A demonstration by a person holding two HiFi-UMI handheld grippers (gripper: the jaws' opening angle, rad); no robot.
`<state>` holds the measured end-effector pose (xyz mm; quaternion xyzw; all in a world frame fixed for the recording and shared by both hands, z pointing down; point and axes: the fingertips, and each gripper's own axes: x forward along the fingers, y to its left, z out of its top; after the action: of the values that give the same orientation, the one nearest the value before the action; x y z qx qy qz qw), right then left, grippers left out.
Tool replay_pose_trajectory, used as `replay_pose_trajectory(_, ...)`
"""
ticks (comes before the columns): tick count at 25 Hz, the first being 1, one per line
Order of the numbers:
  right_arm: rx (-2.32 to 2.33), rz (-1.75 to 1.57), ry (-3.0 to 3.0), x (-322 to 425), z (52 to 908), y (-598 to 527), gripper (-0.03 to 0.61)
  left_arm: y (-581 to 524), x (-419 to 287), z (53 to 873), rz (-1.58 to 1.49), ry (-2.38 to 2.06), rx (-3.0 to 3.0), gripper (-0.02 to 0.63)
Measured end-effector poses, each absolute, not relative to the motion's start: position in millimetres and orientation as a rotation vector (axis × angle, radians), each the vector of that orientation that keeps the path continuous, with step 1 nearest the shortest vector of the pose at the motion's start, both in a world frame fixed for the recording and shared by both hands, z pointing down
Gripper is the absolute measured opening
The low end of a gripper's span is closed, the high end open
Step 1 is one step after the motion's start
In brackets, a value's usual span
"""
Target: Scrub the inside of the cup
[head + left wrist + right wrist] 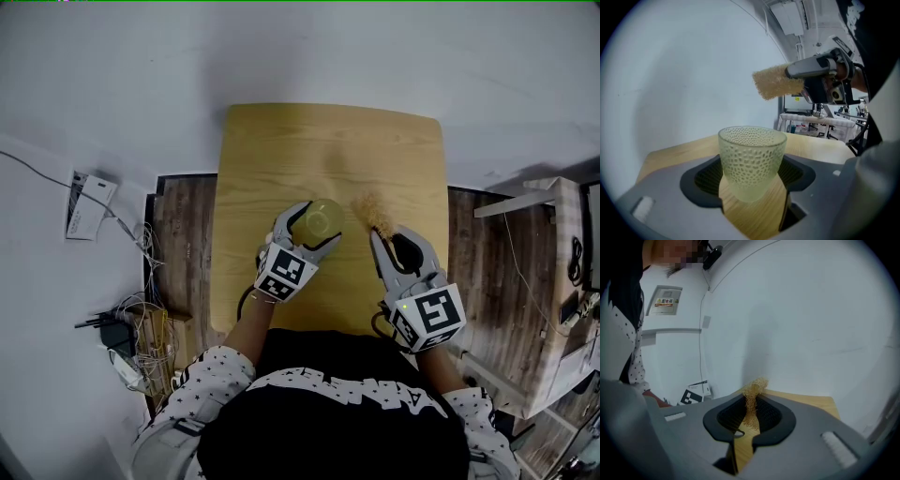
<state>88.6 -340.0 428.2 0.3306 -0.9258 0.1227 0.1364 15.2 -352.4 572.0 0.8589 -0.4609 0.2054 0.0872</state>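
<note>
While the head view looks steeply down on the light wooden desk with rounded corners [281,150], the translucent pale-green glass cup with a dimpled wall [325,220] sits at about the middle of the desk, its mouth facing up. The left gripper [319,227] reaches it from the near edge with one jaw on each side of the cup. Just to the right, apart from the cup, the right gripper [389,234] holds a tan, fibrous scrubbing pad [373,208] between the desk's middle and its right edge. The person's black, white-dotted top fills the bottom of the picture.

In the left gripper view the cup [751,159] stands upright between the jaws of the left gripper [751,176], which are spread wide, with the dark ribbed pads lying against its two sides. The desk [675,154] shows beneath and behind it. Up and to the right, higher than the cup's rim, the scrubbing pad [776,82] juts from the tip of the right gripper [794,71].

In the right gripper view the jaws of the right gripper [751,416] are drawn nearly together, pinching the scrubbing pad [753,397], whose frayed top rises above them. Beyond lie the desk's [806,404] far edge and a white wall.
</note>
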Motion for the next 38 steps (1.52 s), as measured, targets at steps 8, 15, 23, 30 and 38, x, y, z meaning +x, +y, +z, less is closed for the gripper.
replay_pose_trajectory(8,0.629,0.316,-2.683,57,441,-295,0.061,-328,2,533,0.859,-1.411,2.634,0.362)
replay_pose_trajectory(15,0.443,0.127,-2.665,24,427,-267,0.060,-301,-16,505,1.158,-1.406,2.656,0.362)
replay_pose_trajectory(23,0.239,-0.020,-2.571,-1,431,-232,0.058,-274,-24,483,1.378,-1.312,2.734,0.362)
replay_pose_trajectory(30,0.184,0.059,-2.523,-8,433,-225,0.057,-262,-13,473,1.513,-1.184,2.875,0.362)
replay_pose_trajectory(38,0.232,0.120,-2.463,-11,443,-231,0.055,-255,12,464,1.530,-1.069,3.018,0.362)
